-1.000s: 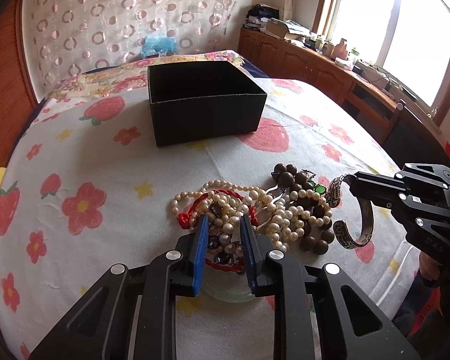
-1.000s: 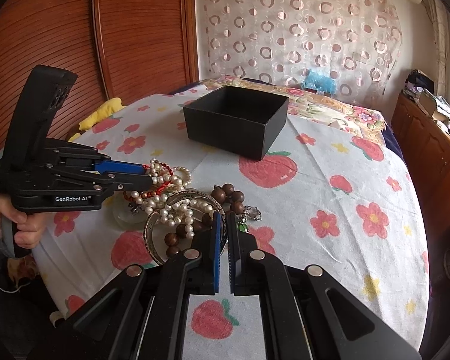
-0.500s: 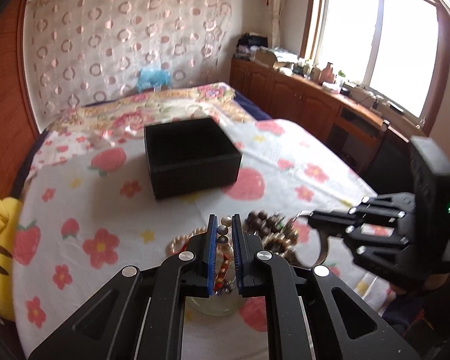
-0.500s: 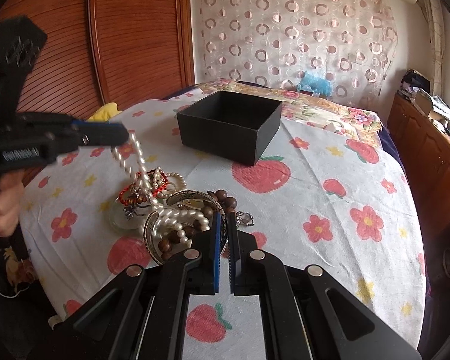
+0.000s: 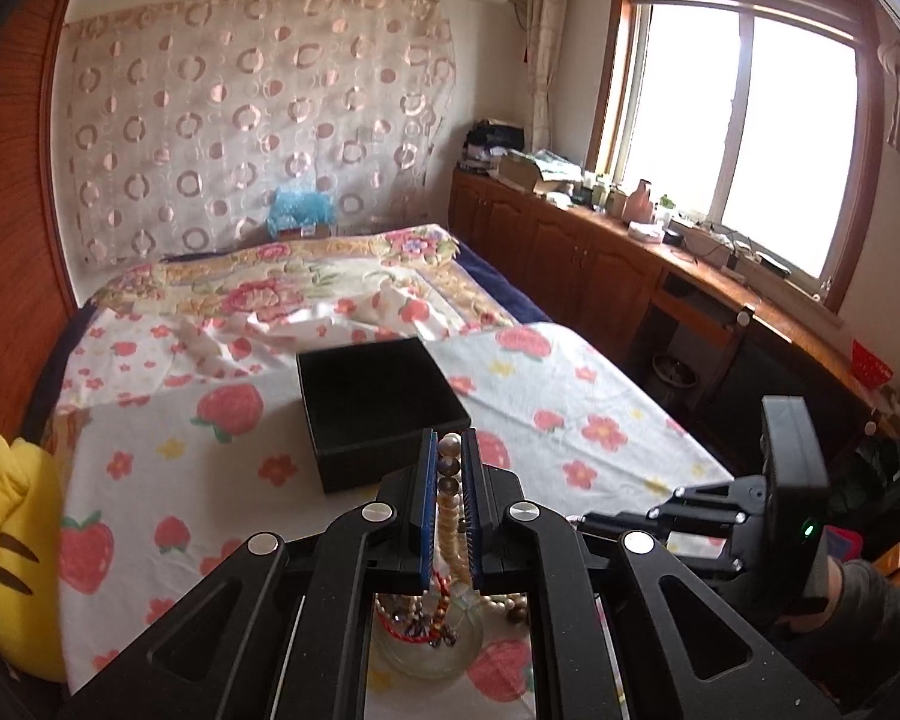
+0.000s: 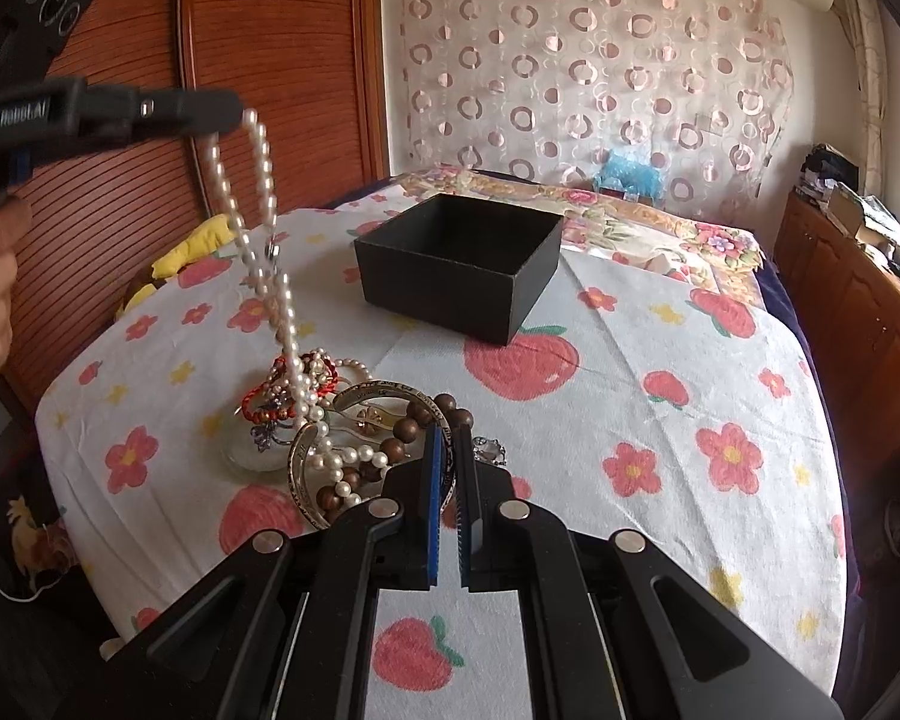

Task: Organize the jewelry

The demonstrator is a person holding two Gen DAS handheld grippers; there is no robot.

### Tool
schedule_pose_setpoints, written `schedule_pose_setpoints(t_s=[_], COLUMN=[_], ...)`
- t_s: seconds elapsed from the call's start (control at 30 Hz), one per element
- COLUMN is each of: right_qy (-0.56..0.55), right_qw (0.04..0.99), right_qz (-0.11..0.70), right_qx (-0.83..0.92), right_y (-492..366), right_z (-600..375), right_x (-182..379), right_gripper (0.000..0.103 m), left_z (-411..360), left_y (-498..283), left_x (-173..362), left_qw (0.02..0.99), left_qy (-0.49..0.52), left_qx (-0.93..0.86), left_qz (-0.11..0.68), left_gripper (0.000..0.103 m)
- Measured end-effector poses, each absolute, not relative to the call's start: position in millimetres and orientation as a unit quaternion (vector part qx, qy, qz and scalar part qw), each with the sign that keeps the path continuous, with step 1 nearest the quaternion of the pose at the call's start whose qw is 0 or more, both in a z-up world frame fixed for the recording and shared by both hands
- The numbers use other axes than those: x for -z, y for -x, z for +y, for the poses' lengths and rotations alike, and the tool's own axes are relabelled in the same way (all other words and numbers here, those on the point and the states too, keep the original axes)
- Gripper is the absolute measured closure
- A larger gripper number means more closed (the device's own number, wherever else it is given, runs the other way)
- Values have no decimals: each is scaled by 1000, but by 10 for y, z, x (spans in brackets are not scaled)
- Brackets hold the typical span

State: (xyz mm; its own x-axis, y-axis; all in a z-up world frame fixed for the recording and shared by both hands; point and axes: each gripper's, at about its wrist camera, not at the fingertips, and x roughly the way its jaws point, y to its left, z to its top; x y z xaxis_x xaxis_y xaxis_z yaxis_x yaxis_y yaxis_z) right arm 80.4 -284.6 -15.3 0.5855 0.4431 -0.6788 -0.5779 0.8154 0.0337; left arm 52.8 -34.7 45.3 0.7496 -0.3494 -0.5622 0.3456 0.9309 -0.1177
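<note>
My left gripper (image 5: 449, 450) is shut on a white pearl necklace (image 5: 450, 483) and holds it high above the table; in the right wrist view the left gripper (image 6: 234, 114) shows at upper left with the necklace (image 6: 264, 252) hanging down into the jewelry pile (image 6: 354, 438). My right gripper (image 6: 447, 450) is shut on a silver bangle (image 6: 312, 450) at the pile's near edge. The pile also holds a red cord bracelet (image 6: 258, 408) and brown wooden beads (image 6: 414, 426). An open black box (image 6: 459, 264) stands beyond the pile, also in the left wrist view (image 5: 378, 402).
A clear glass dish (image 6: 252, 450) sits under the pile. The table has a white cloth with flowers and strawberries (image 6: 660, 396). A yellow plush toy (image 5: 12, 546) lies at the left edge. Wooden cabinets (image 5: 600, 264) line the right wall.
My left gripper closed on the pearl necklace and rose, drawing the strand up out of the pile. My right gripper stayed shut on the bangle at the pile's edge.
</note>
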Motion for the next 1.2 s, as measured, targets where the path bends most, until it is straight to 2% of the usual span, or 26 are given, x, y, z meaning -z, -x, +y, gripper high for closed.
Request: schedule_pose_setpoints(t_s=[0.7,1.2], right_qy=[95,137], right_qw=[901,901], right_qz=[314,308], right_qx=[-285,-273], right_y=[-1057,-2019], right_z=[-2778,-2351], right_x=[-223,-203], right_gripper=[98,98], left_z=[-221,-92], left_y=[-616,-1218], left_x=[-1302,-1373], left_qw=[966,968], left_qy=[-2,-7], left_qx=[158,132], left_qz=[207,213], left_gripper=[96,96])
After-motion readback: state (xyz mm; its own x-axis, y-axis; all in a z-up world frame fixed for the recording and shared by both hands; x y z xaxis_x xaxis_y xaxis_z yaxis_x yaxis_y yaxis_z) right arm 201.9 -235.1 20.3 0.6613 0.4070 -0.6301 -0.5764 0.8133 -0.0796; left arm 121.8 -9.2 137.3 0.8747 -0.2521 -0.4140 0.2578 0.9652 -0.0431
